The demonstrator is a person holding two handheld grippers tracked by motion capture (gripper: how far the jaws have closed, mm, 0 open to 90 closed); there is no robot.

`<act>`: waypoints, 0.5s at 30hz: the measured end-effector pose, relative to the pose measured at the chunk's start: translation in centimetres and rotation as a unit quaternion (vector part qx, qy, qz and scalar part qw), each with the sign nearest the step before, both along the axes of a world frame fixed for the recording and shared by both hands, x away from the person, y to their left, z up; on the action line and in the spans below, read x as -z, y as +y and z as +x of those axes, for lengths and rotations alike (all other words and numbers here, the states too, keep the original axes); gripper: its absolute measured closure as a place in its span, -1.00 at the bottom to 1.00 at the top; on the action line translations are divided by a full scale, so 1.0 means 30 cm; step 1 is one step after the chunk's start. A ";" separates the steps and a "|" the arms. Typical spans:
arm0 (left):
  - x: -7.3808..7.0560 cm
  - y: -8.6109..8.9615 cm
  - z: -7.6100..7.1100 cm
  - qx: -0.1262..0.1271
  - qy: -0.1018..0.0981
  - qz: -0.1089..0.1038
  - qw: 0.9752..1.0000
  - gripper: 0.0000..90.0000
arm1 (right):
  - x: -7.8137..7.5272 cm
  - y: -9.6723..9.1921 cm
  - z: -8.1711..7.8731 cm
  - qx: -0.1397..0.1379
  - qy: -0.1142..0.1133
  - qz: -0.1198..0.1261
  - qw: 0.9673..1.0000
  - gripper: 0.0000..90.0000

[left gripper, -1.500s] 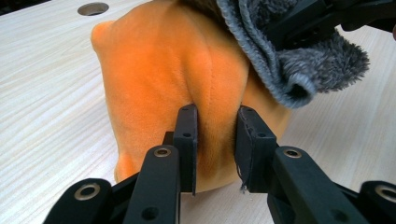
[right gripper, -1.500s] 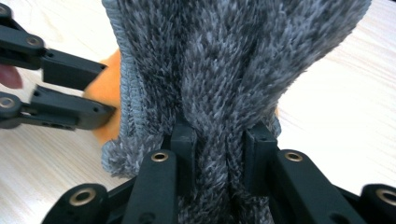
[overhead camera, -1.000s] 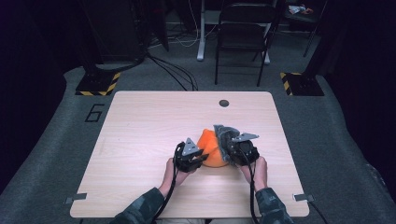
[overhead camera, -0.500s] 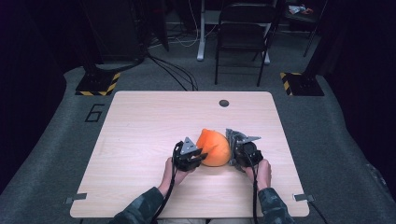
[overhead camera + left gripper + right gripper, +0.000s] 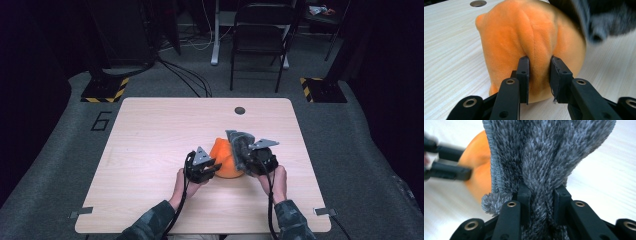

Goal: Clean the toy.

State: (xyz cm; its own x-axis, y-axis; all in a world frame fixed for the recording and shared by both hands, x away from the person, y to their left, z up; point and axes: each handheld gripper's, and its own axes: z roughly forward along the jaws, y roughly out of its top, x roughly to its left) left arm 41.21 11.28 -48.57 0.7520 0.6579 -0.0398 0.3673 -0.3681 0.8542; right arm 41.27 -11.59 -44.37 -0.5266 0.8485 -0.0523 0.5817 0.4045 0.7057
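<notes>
Left tongs (image 5: 539,75) pinch a fold of the orange plush toy (image 5: 529,40) on the table (image 5: 150,130); their jaws have just eased wider. Right tongs (image 5: 541,195) clench the grey furry cloth (image 5: 544,150), draped against the toy's far side

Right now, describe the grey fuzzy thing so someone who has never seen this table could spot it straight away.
On the light wooden table, look toward the near edge, between the person's two hands. There an orange plush toy sits, pinched by the left gripper. The grey fuzzy cloth rises at the toy's right side, clamped in the right gripper; its shaggy dark grey pile and ribbed hem set it apart from the smooth orange plush.
</notes>
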 end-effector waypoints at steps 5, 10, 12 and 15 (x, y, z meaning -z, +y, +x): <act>-0.019 0.004 -0.012 -0.008 -0.021 0.023 0.999 0.07 | 0.037 0.012 0.006 -0.003 -0.004 -0.010 1.000 0.60; -0.013 -0.002 -0.004 -0.005 -0.031 0.043 0.999 -0.26 | 0.045 0.004 0.009 0.003 -0.002 -0.008 1.000 0.60; 0.008 -0.015 -0.006 0.005 -0.041 0.063 0.997 -0.18 | 0.046 -0.003 0.012 0.003 -0.001 -0.005 1.000 0.60; 0.030 -0.015 -0.007 0.001 -0.041 0.055 0.998 0.20 | 0.049 -0.010 0.017 0.002 0.000 0.004 1.000 0.59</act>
